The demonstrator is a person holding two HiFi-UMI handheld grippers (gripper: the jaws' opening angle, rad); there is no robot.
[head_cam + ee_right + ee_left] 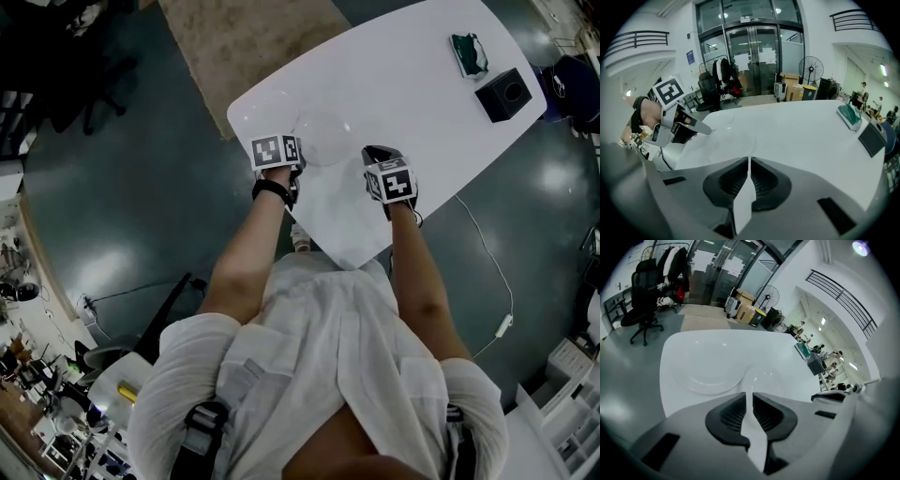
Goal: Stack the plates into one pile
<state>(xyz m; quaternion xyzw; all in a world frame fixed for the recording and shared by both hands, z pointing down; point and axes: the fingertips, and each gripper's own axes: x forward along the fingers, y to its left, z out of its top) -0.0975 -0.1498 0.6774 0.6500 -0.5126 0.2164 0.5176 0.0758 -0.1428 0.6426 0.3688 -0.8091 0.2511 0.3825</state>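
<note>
1. Person's white shirt (319, 375) is nearest and fills the near half of the head view. Both forearms reach out to the table's near end.
2. White table (422, 103) runs from near-left to far-right. Both plates sit at its near-left end. A black box (503, 94) and a green item (469, 53) lie well apart at the far-right end.
3. Larger plate (710, 376) is white on white and faint. It lies flat, face up, at left ahead of the left gripper.
4. Smaller plate (761, 378) lies flat, face up, just right of the larger one with the rims meeting. Can't tell whether it overlaps. So there is no pile yet.
5. Left gripper (748, 394) has its tongs almost pressed together with nothing pinched. The smaller plate's near rim is just ahead of the tips.
6. Right gripper (749, 159) has its tongs pressed together and is empty. It is over bare table to the right of the plates.
7. Step, as I judge it: take the smaller plate.
   - Spread the tongs, slip one jaw under the near rim and pinch firmly, since a glossy rim may slip.
   - Lift it level, centre it over the larger plate and set it down gently.
   - The right gripper could steady the larger plate.
8. Axis: both plates are round, so neither has a long axis or heading. The open face points up.
</note>
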